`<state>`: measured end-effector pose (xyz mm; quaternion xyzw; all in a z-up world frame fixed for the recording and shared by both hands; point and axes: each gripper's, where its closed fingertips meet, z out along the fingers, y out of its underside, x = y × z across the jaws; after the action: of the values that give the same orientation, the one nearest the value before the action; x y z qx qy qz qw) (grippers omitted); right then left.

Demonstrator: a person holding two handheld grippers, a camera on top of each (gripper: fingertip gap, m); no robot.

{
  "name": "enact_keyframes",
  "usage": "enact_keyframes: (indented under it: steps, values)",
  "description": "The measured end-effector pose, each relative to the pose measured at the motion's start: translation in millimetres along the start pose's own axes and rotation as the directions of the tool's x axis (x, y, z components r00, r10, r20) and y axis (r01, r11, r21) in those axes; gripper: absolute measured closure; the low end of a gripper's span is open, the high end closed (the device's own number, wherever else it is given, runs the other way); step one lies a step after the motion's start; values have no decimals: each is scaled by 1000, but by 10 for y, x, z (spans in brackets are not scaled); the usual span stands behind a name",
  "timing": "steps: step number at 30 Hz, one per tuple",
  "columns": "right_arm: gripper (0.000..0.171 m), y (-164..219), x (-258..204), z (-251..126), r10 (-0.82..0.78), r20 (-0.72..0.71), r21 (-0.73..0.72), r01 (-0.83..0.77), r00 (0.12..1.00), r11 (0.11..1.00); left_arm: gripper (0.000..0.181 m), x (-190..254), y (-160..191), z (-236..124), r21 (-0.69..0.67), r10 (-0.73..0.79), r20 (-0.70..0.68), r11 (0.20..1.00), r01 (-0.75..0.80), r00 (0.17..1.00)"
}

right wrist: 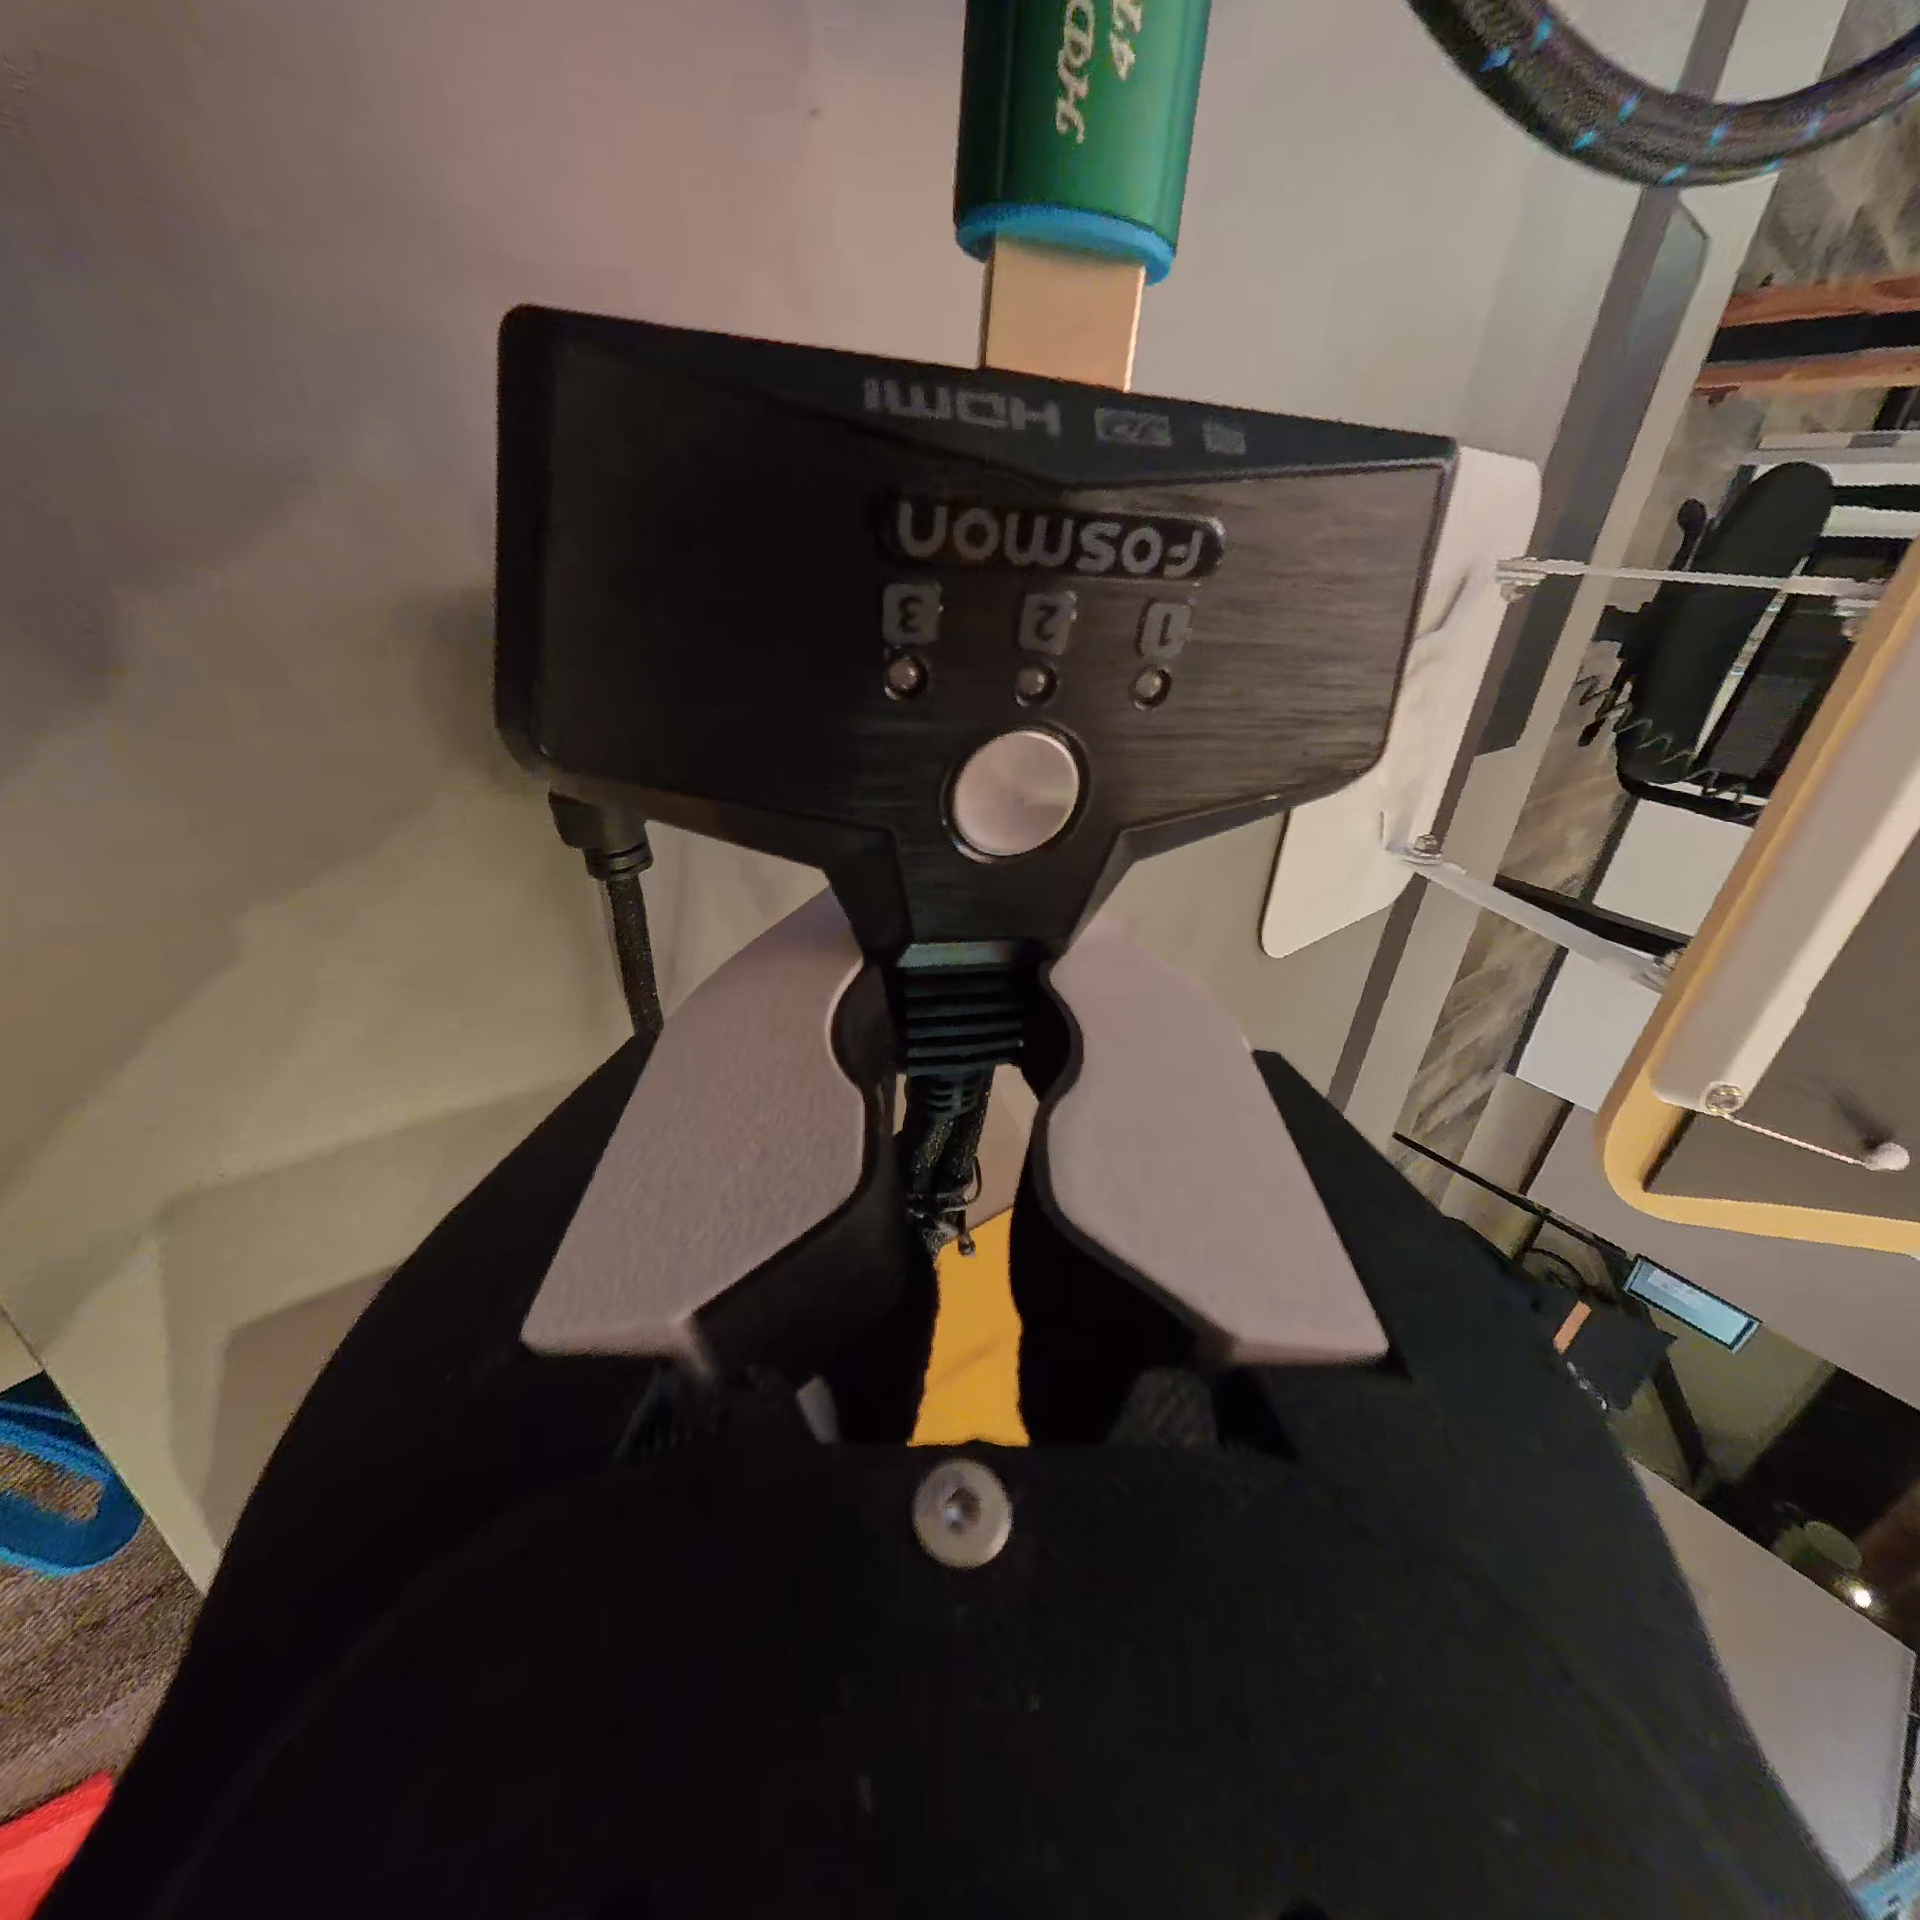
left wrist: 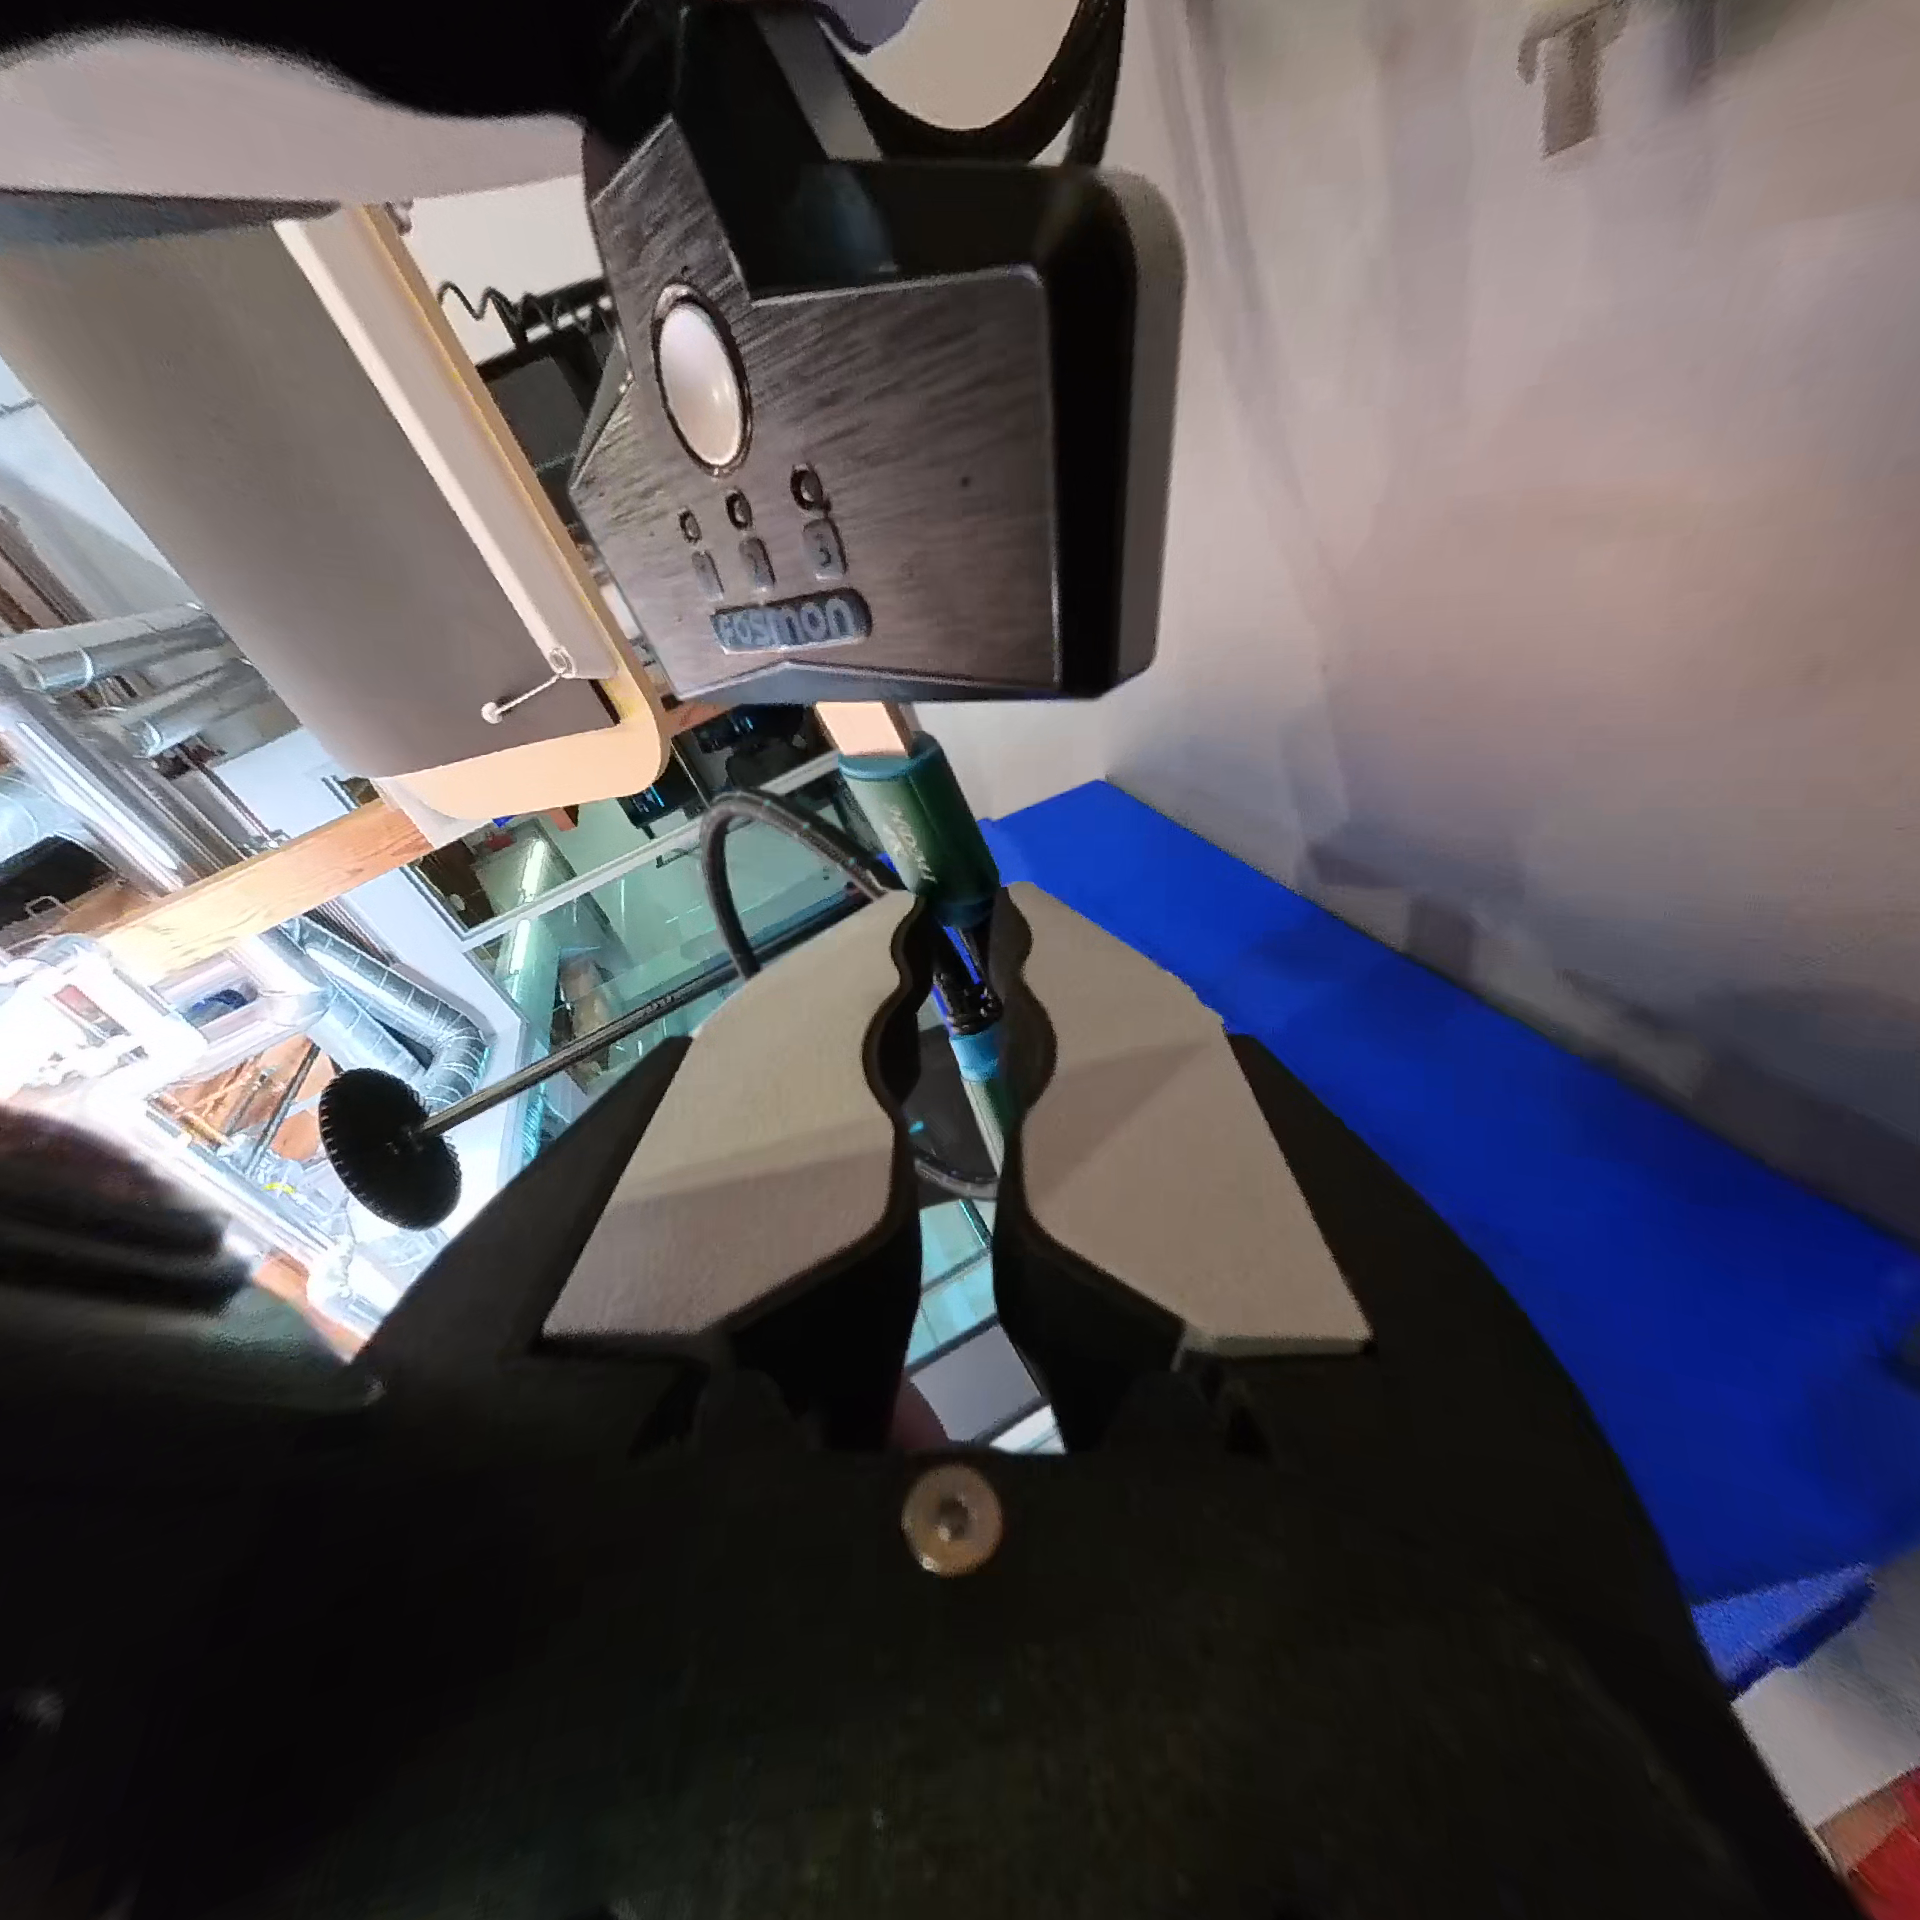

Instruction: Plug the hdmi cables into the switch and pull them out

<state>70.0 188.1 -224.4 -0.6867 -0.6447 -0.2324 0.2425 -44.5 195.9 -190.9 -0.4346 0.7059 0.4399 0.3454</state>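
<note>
- Right hand-held gripper (right wrist: pixel 958 1023) sitting nearest the lens in the right wrist view, its grey fingertips (right wrist: pixel 1127 1049) pinching the ribbed strain relief (right wrist: pixel 958 1013) at the narrow tail of the switch (right wrist: pixel 966 623).
- Switch being held off the surface, its long axis running away from this camera, wide end farthest, top face with round button (right wrist: pixel 1016 795) and three small indicator lights facing the lens.
- Green HDMI plug (right wrist: pixel 1075 125) standing in line with that axis at the wide end, gold metal tip (right wrist: pixel 1062 312) partly showing at the port edge; how deep it is seated, cannot tell.
- Braided cable (right wrist: pixel 1662 114) looping off top right; a second black cable (right wrist: pixel 629 914) hanging at the switch's left side.
- Left hand-held gripper (left wrist: pixel 961 977) closing on the cable boot (left wrist: pixel 966 982) just behind the green plug (left wrist: pixel 914 831), plug pointing up toward the switch (left wrist: pixel 883 436) above it.
- In the left wrist view the switch is tilting, wide end toward the lens.
- Blue sheet (left wrist: pixel 1455 1143) lying on the right against a white wall (left wrist: pixel 1558 520).
</note>
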Motion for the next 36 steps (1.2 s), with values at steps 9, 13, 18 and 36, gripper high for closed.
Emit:
enact_keyframes:
  steps: [9,13,18,36]
  values:
    - [150,-111,-25,-9,93,99,177,-110,991,978,171,-67,-3,-17,28,-55,5,998,54,998]
    - [149,-133,0,-7,86,81,218,-102,993,971,171,-44,9,-14,31,-62,-18,998,63,998]
    - [148,-141,3,-38,91,91,242,-111,992,964,171,-50,13,-19,24,-76,-22,997,76,997]
    - [146,-182,-123,-135,190,359,304,-306,914,902,171,22,8,110,-14,-59,4,998,59,998]
